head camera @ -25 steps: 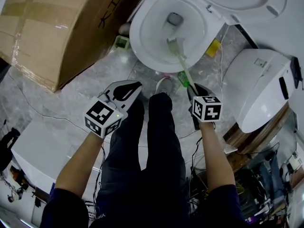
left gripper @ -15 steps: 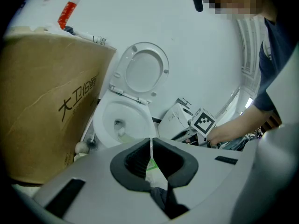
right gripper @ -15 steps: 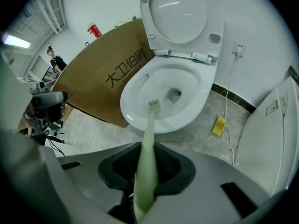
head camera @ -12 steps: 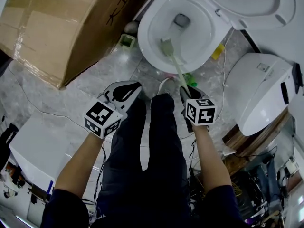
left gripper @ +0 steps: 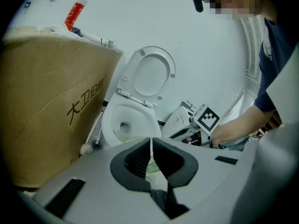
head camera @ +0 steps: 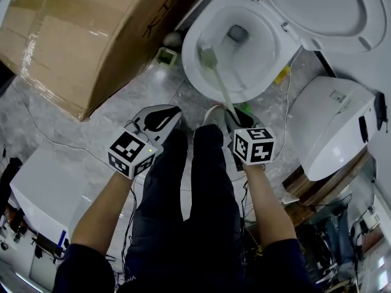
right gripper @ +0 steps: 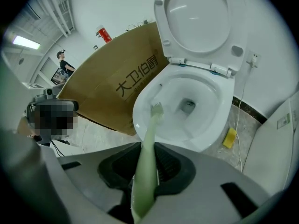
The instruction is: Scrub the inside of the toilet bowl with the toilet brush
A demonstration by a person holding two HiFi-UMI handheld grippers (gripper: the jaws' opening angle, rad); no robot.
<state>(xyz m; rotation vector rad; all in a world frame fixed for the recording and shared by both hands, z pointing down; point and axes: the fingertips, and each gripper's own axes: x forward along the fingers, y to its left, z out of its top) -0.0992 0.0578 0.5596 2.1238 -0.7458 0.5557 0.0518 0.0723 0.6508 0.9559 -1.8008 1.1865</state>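
Right hand-held gripper [head camera: 232, 116] covers part of toilet brush [head camera: 208, 58].

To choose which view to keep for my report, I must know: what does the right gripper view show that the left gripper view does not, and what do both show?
Only the right gripper view: the right gripper shut on the toilet brush, its bristle head inside the toilet bowl, and a yellow sponge on the floor.
Only the left gripper view: the left gripper, jaws together and holding nothing, and the right gripper's marker cube.
Both: the toilet bowl, its raised lid and the cardboard box.
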